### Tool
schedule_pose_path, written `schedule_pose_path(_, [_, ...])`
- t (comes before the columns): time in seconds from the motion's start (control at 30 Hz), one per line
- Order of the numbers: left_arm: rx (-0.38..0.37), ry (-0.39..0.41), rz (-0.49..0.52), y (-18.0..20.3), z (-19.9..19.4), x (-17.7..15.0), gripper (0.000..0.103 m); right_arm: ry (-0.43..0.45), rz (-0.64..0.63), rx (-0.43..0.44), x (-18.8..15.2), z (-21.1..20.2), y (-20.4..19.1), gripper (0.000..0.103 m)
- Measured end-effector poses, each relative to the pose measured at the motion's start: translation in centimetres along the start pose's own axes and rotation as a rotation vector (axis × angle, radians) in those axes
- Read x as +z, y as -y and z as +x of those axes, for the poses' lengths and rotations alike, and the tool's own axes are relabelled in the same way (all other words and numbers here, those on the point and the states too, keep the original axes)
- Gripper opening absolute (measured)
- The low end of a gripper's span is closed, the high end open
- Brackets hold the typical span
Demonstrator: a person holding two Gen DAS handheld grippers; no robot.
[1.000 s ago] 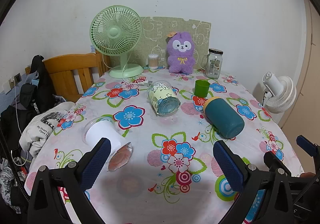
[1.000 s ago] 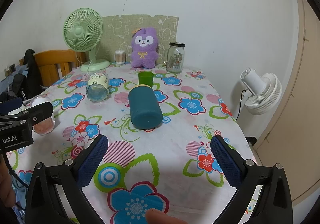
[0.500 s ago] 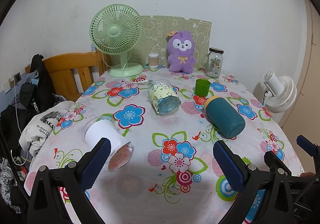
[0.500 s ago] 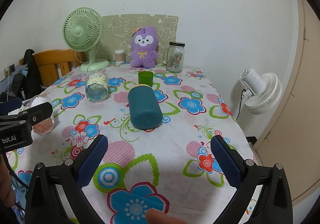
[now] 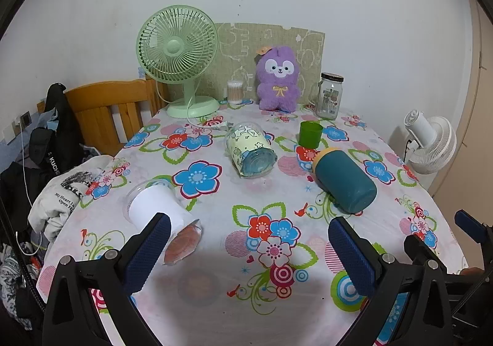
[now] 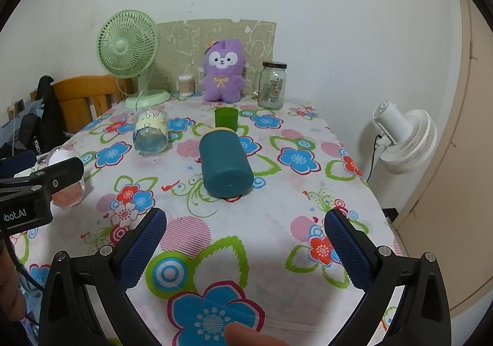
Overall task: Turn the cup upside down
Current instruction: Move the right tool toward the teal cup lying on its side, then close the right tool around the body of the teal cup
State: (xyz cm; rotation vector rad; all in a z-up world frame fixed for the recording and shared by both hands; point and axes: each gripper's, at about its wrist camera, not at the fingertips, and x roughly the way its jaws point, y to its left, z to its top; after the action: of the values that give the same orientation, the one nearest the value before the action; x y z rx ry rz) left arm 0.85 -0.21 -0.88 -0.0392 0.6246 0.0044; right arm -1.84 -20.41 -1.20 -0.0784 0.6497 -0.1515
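**Approach Phase: Selecting And Inverting A Cup**

The left gripper (image 5: 249, 239) hangs above the near edge of the table (image 5: 215, 299) with its jaws spread wide and nothing between them; the right gripper (image 6: 245, 233) is in the same condition, jaws wide apart and empty; neither touches any object.

4 cup-like items are in view, and the task line does not say which is meant; the small green cup (image 5: 310, 134) stands upright, mouth up, at about 1 o'clock in the left wrist view, well apart from both grippers; it is judged the likeliest target, since it alone stands upright. The teal tumbler (image 6: 225, 165) lies on its side at 12 o'clock in the right wrist view, its flat base toward the camera; the patterned clear cup (image 5: 252, 149) lies on its side at 12 o'clock in the left wrist view; the white-lined clear cup (image 5: 155, 212) lies on its side at 10 o'clock, just beyond the left finger.

Recommended procedure, as a judgement: advance 1 gripper level with the cup wall; centre the cup between the pads before closing; grip at mid-height, not at the rim, since thin plastic may deform; lift clear of the cloth, rotate the wrist until the mouth faces down, then lower onto the rim and release.

Caution: the tumbler lies near the green cup; approach from the side away from it to avoid setting it rolling.
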Motion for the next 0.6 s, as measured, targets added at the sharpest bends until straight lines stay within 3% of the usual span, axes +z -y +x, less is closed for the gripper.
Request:
schedule_pose_path(0.4, [-0.028,-0.057,0.031,0.9,2.9,2.2,0.103,-0.064,0.02,0.037,1.9,2.9,0.8,0.103])
schedule_pose_path(0.6, [-0.098,-0.133,0.049,1.2,5.9,3.8,0.103,-0.144,0.067,0.061,3.1,6.0,2.2,0.103])
